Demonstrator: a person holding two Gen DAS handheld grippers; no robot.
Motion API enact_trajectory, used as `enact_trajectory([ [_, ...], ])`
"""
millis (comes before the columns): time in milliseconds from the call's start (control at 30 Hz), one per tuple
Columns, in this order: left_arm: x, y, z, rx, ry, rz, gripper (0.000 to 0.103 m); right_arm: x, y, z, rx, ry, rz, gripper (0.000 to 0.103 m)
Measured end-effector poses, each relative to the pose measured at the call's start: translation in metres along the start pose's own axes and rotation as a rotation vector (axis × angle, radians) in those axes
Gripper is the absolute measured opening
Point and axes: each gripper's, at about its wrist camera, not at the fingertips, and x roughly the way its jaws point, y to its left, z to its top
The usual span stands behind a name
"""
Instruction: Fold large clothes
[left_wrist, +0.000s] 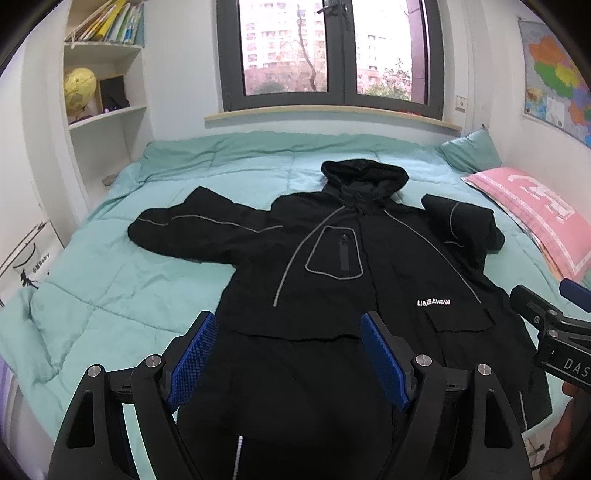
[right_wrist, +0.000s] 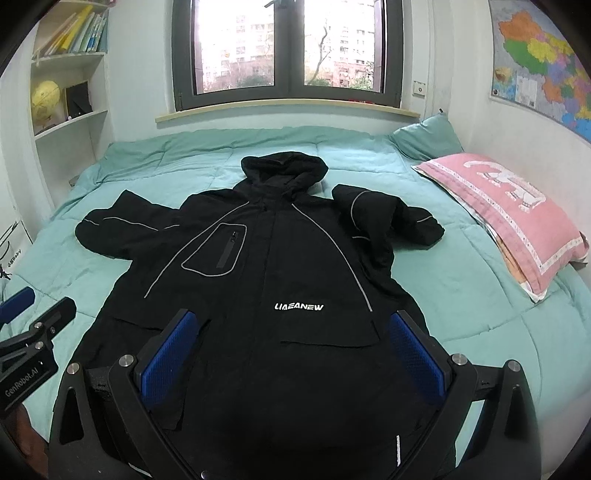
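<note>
Lying front-up on a bed (right_wrist: 480, 332) with a teal quilt, a black hooded jacket (right_wrist: 295, 266) stretches straight ahead of both tools, hood farthest away and hem nearest, under their fingers. The left tool (left_wrist: 286, 354) hovers with its blue pads spread wide and nothing between them; the right tool (right_wrist: 295, 354) is equally wide and empty, poised over the lower front near the white lettering. One sleeve (left_wrist: 192, 229) reaches out ahead and to the left of the left tool; the other sleeve (right_wrist: 388, 221) lies bunched ahead and to the right of the right tool, short of a pink pillow (right_wrist: 509, 221). The garment looks soft, limp and fairly bulky, likely to sag and slide on the quilt. A pinch at each sleeve cuff or shoulder seam, taking a single layer, appears the surest hold for a first fold.
</note>
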Motion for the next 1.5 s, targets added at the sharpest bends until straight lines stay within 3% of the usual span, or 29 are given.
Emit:
enact_trajectory([
  [200,0.01,0.008,-0.003,-0.061,0.056,-0.037,0.081,0.003,-0.007,-0.003,0.028,0.017,0.005,0.103],
  [500,0.006,-0.001,-0.007,-0.029,0.025,0.019,0.081,0.011,-0.009,-0.003,0.059,0.038,0.028,0.103],
  [1200,0.013,0.0,-0.003,-0.051,0.05,0.001,0.081,0.018,-0.001,-0.004,0.036,0.052,0.025,0.103],
  [1500,0.014,-0.013,-0.002,-0.001,0.026,-0.009,0.081,0.022,-0.004,-0.004,0.035,0.057,0.014,0.103],
])
